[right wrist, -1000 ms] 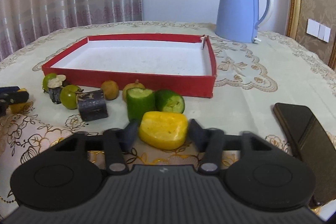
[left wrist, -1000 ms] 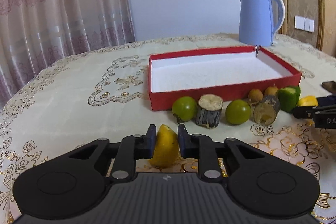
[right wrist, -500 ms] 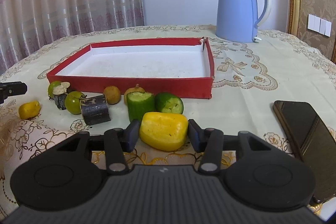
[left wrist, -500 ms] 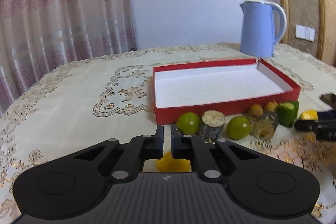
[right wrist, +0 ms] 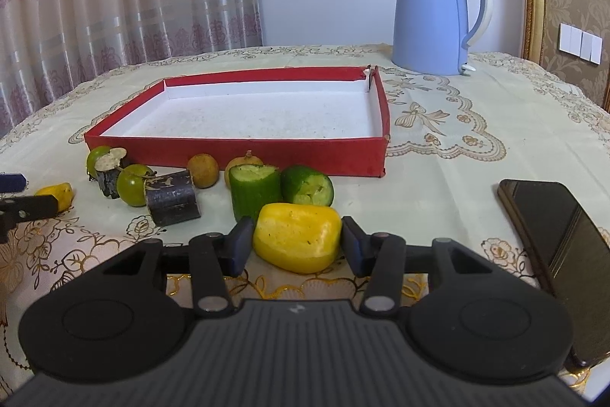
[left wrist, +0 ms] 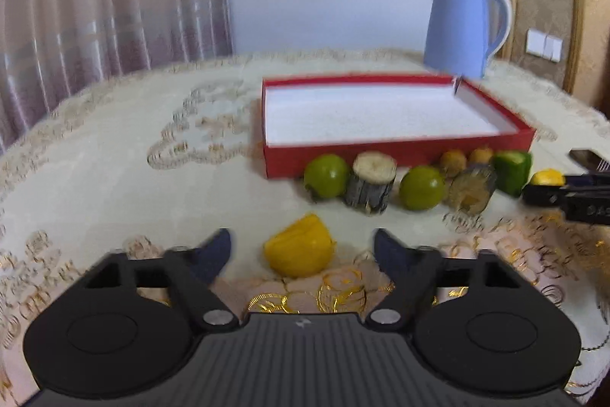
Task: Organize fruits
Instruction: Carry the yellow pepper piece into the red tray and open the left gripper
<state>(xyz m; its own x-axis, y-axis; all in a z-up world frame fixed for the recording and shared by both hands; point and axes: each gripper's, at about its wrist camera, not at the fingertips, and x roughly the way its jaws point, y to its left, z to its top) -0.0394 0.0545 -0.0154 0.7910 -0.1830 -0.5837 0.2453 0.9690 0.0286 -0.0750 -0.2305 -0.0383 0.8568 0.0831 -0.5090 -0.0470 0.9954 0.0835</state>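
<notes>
We saw left tongs (left wrist: 301,248) just been opening, jaws clear of small yellow piece (left wrist: 298,250) lying on table (left wrist: 114,178) between them. Right tongs (right wrist: 296,242) part open, pads at both sides of big yellow chunk (right wrist: 297,242); grip uncertain. Beyond: green, brown pieces along near wall of empty red tray (right wrist: 236,144); kettle (right wrist: 432,14) toward far edge.

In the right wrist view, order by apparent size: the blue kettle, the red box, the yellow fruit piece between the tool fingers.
1. red box
2. blue kettle
3. yellow fruit piece, though its nearness to the camera enlarges it.
</notes>
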